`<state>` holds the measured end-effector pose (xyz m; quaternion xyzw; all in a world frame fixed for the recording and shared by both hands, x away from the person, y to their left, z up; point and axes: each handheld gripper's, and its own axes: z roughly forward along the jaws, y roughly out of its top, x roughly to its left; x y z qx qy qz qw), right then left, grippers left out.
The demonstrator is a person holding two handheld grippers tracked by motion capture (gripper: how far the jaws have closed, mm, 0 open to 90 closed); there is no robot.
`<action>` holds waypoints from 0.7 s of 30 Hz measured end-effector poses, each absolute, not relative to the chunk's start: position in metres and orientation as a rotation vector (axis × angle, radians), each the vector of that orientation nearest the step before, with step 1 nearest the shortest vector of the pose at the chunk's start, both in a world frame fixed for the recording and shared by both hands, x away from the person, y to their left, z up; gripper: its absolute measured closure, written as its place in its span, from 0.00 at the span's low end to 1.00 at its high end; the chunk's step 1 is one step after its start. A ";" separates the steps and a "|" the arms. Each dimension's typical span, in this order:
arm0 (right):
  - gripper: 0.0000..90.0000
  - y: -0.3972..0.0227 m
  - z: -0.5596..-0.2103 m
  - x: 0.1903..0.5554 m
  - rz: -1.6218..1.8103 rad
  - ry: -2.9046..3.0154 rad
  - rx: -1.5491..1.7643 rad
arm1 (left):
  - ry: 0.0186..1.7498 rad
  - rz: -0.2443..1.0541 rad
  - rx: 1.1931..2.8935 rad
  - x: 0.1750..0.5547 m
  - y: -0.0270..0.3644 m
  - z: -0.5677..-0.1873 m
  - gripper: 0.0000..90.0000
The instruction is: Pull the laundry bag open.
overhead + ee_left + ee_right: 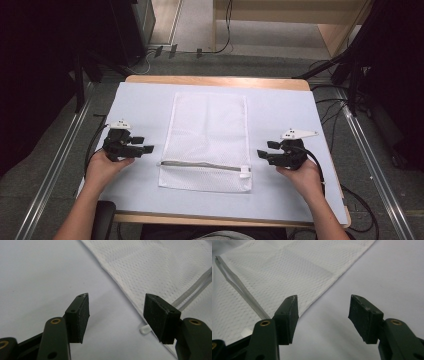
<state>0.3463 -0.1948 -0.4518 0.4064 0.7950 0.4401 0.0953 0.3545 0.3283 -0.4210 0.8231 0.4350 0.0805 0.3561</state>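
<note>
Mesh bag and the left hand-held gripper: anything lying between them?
Nothing. In the high view, the left hand-held gripper and the white mesh zipper bag are separated by bare white table cover. In the left gripper view, the open jaws frame the bag's edge.

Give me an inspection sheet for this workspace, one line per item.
Surface: wooden table under a pale mat, flat.
Job's things: white mesh bag lying flat at centre, zipper near its front edge looks closed.
Clutter: nothing seen.
Grippers: left tool and right tool open, holding nothing, flanking the bag without touching it.
Cables: one trails from each tool; more on the floor.
Surroundings: metal rails on both sides, dark stands behind.
</note>
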 end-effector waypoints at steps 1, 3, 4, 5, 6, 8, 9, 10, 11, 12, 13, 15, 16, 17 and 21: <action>0.45 -0.196 -0.452 0.347 1.301 2.352 1.210 | 1.125 0.205 2.127 0.355 0.329 -0.421 0.42; 0.43 -0.197 -0.453 0.348 1.296 2.341 1.215 | 1.125 0.208 2.126 0.356 0.329 -0.422 0.41; 0.43 -0.198 -0.453 0.348 1.298 2.333 1.223 | 1.127 0.207 2.128 0.356 0.329 -0.423 0.41; 0.42 -0.198 -0.454 0.349 1.292 2.328 1.228 | 1.126 0.205 2.134 0.357 0.329 -0.423 0.40; 0.42 -0.199 -0.454 0.349 1.291 2.326 1.230 | 1.125 0.204 2.134 0.357 0.329 -0.423 0.40; 0.41 -0.199 -0.455 0.350 1.285 2.323 1.234 | 1.127 0.204 2.137 0.358 0.329 -0.424 0.40; 0.41 -0.198 -0.456 0.351 1.283 2.323 1.238 | 1.127 0.207 2.141 0.358 0.330 -0.424 0.40; 0.41 -0.198 -0.456 0.351 1.277 2.325 1.240 | 1.129 0.204 2.140 0.358 0.330 -0.424 0.39; 0.41 -0.198 -0.457 0.351 1.276 2.323 1.240 | 1.131 0.203 2.138 0.358 0.330 -0.424 0.39; 0.40 -0.198 -0.457 0.351 1.274 2.326 1.235 | 1.131 0.205 2.139 0.358 0.331 -0.424 0.39; 0.40 -0.198 -0.457 0.351 1.275 2.326 1.234 | 1.132 0.204 2.139 0.358 0.331 -0.424 0.39; 0.40 -0.198 -0.457 0.351 1.273 2.329 1.242 | 1.136 0.198 2.139 0.358 0.330 -0.425 0.38; 0.39 -0.198 -0.458 0.352 1.275 2.325 1.243 | 1.134 0.200 2.141 0.358 0.330 -0.425 0.38; 0.39 -0.198 -0.458 0.352 1.270 2.322 1.249 | 1.131 0.200 2.145 0.358 0.330 -0.425 0.38; 0.39 -0.198 -0.459 0.352 1.268 2.321 1.256 | 1.135 0.195 2.146 0.359 0.330 -0.426 0.37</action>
